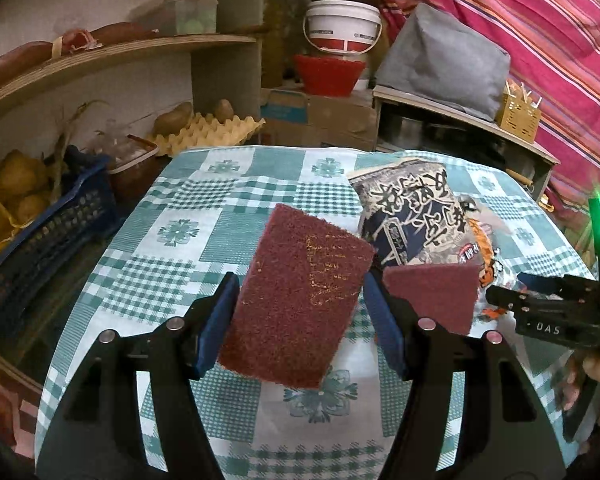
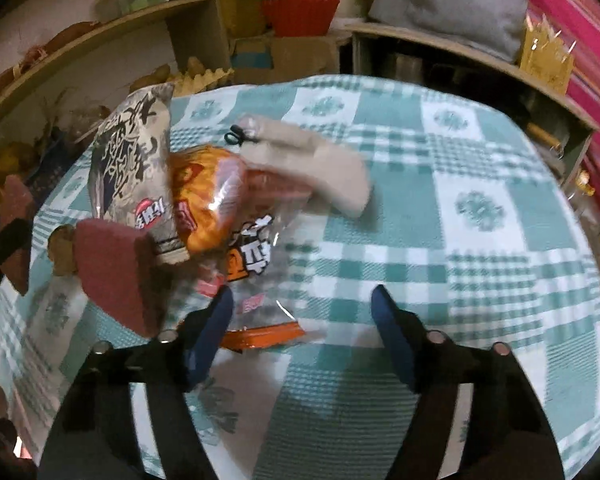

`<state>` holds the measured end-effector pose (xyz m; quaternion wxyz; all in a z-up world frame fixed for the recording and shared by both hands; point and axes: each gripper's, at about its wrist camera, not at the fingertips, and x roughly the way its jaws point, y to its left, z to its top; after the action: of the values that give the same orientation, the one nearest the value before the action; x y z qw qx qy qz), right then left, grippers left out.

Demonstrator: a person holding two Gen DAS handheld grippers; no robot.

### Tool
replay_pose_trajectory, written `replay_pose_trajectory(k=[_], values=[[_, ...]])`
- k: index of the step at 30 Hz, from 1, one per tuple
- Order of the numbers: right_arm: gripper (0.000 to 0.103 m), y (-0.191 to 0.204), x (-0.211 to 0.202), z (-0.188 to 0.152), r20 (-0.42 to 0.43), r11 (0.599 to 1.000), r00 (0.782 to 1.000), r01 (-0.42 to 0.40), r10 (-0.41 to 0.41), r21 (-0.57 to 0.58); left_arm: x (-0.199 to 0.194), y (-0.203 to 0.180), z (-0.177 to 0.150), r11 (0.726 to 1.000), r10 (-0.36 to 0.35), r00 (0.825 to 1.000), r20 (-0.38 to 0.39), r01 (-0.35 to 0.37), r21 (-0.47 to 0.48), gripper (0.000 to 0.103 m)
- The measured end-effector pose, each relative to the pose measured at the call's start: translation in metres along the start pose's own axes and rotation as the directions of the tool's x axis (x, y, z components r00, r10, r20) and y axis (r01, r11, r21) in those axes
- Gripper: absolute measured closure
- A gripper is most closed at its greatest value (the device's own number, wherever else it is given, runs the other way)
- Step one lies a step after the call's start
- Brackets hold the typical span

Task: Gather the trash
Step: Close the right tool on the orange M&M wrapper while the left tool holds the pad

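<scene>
While the left gripper (image 1: 300, 300) is clamping a maroon scouring pad (image 1: 300, 292) above the near half of the checked tablecloth (image 1: 172, 264), slippage is the first risk: only the pad's side edges are bearing on the pads. Right gripper (image 2: 304, 328) is standing part-open and empty, its left finger (image 2: 212, 328) overlapping the clear orange wrapper (image 2: 236, 240); a late closure is likely catching film only. Second maroon pad (image 2: 116, 272) and dark noodle packet (image 2: 132, 160) are leaning toward the left edge, liable to topple off. Beige scrap (image 2: 332, 176) is lying mid-cloth.

Green-checked tablecloth (image 2: 440, 240) under snack wrappers (image 2: 204, 200), maroon scouring pad (image 2: 112, 272), beige scrap (image 2: 336, 176).
</scene>
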<state>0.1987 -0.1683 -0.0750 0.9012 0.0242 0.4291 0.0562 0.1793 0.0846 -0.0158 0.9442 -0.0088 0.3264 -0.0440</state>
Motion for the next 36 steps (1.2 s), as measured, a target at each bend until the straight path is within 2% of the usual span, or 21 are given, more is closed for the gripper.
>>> replay_pose_trajectory(k=[3,6,10,18,19,24,36], values=[[0.064,0.006,0.0,-0.001,0.002,1.0,1.0,-0.02,0.02,-0.019,0.001,0.001,0.001,1.0,-0.002,1.0,-0.001,0.002,-0.007,0.04],[0.068,0.01,-0.001,-0.001,0.008,0.999,1.0,-0.02,0.021,-0.032,0.001,-0.001,0.001,1.0,-0.001,1.0,0.001,0.001,0.002,0.04],[0.081,0.003,-0.009,-0.001,0.029,0.999,0.999,-0.036,0.036,-0.014,0.0,-0.006,0.0,1.0,0.004,1.0,0.006,-0.004,0.014,0.04],[0.089,-0.008,-0.035,-0.002,0.068,0.999,0.998,-0.006,0.009,-0.037,-0.003,-0.014,0.003,1.0,-0.006,1.0,0.019,0.006,0.013,0.04],[0.095,-0.011,-0.04,-0.002,0.076,0.999,0.997,0.001,0.002,-0.042,-0.004,-0.015,0.003,1.0,-0.007,1.0,0.022,0.007,0.015,0.04],[0.098,-0.027,-0.061,-0.004,0.103,0.999,0.995,0.021,-0.017,-0.044,-0.009,-0.022,0.005,1.0,-0.019,0.999,0.034,0.019,0.018,0.04],[0.099,-0.069,-0.097,-0.022,0.142,0.996,0.987,0.084,-0.08,-0.019,-0.018,-0.038,0.006,0.999,-0.037,0.998,0.053,0.035,0.03,0.04]])
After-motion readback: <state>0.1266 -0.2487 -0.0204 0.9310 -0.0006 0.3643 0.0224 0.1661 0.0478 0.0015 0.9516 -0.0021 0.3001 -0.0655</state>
